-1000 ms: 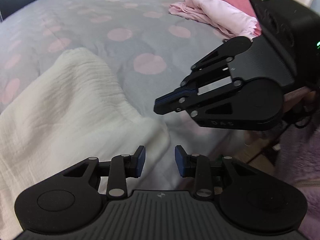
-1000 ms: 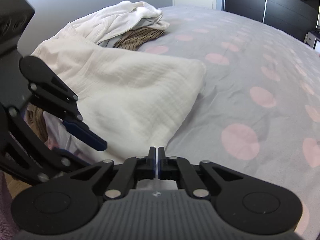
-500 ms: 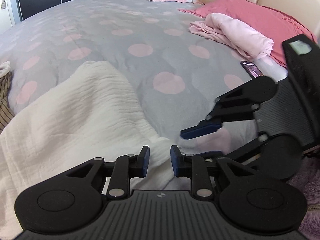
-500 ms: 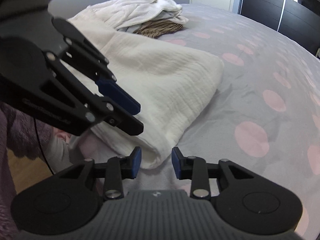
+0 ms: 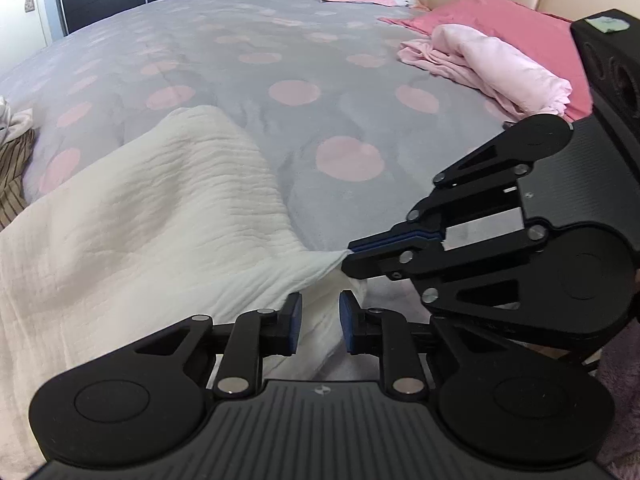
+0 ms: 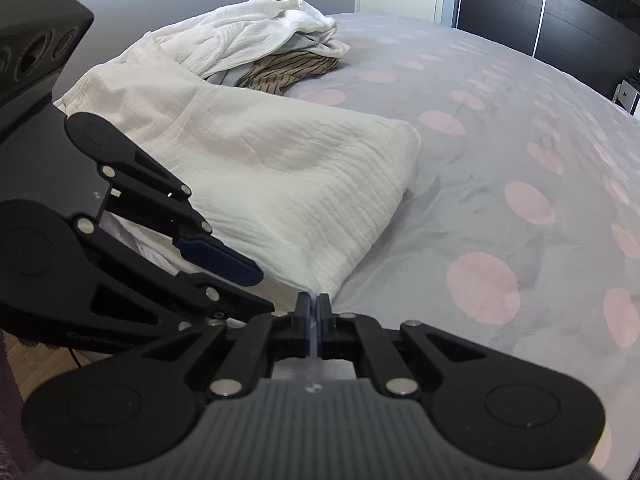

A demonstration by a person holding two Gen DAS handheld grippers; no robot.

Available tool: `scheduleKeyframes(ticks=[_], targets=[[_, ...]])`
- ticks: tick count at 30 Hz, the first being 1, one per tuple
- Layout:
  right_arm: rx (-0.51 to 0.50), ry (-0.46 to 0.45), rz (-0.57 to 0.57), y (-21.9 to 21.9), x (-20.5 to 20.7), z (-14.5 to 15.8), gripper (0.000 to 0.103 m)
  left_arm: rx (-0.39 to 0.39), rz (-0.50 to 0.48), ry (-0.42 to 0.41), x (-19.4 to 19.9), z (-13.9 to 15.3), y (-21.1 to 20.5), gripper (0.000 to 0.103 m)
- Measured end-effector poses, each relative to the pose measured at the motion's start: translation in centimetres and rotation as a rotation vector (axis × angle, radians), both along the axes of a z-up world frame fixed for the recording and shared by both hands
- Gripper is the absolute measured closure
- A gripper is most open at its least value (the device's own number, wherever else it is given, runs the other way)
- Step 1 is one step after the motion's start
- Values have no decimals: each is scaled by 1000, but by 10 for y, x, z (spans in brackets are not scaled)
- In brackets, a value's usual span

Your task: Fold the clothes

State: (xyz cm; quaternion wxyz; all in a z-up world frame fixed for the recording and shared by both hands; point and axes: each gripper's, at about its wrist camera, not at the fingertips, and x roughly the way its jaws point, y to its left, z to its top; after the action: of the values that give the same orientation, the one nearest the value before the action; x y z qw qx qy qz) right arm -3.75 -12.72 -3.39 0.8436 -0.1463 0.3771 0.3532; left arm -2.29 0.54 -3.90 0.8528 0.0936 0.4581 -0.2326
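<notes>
Cream garment [image 5: 152, 216] corner pinched in clenched right tongs [image 5: 349, 252], beside slightly parted, narrowing left tongs [image 5: 319, 322].

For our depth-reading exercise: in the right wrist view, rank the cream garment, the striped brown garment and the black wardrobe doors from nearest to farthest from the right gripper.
1. Cream garment: its corner is pinched in the right gripper.
2. Striped brown garment: beyond it, under the white pile.
3. Black wardrobe doors: far upper right, past the bed.
</notes>
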Motion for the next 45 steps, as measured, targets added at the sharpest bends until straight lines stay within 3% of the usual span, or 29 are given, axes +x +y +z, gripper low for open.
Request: scheduleKeyframes(ticks=[3,9,18,20,22,23,24,25,28,29,33,38,45], targets=[[6,9,-14,-1,2,-1,100,75,-51,-54,-2,-4,-9,85],[38,64,-42,-6,7,-3,100,250,-257,-185,-19,-16,-36,85],[28,86,-36,-4,8,-7,100,428,-393,-252,-28,-38,-56,85],[28,101,-37,-5,9,-9,98,432,-399,-249,-27,-40,-57,86],[42,118,-34,-6,9,-9,93,406,-388,-233,-24,-39,-57,95],[49,125,-35,-7,10,-9,88,397,-379,-229,-23,-38,-55,96],[54,131,-37,-7,10,-9,76,392,-378,-228,-23,-36,-55,97],[57,134,-40,-7,10,-9,74,386,-376,-228,-24,-35,-54,98],[62,145,-51,-9,12,-10,83,365,-378,-220,-27,-29,-52,99],[66,148,-56,-9,13,-9,99,357,-380,-216,-29,-27,-52,99],[87,134,-73,-13,17,0,100,331,-375,-221,-38,-14,-47,99],[74,133,-78,-13,18,2,100,227,-340,-192,-46,6,-36,101],[99,184,-57,-16,16,8,100,163,-276,-159,-31,3,-31,101]])
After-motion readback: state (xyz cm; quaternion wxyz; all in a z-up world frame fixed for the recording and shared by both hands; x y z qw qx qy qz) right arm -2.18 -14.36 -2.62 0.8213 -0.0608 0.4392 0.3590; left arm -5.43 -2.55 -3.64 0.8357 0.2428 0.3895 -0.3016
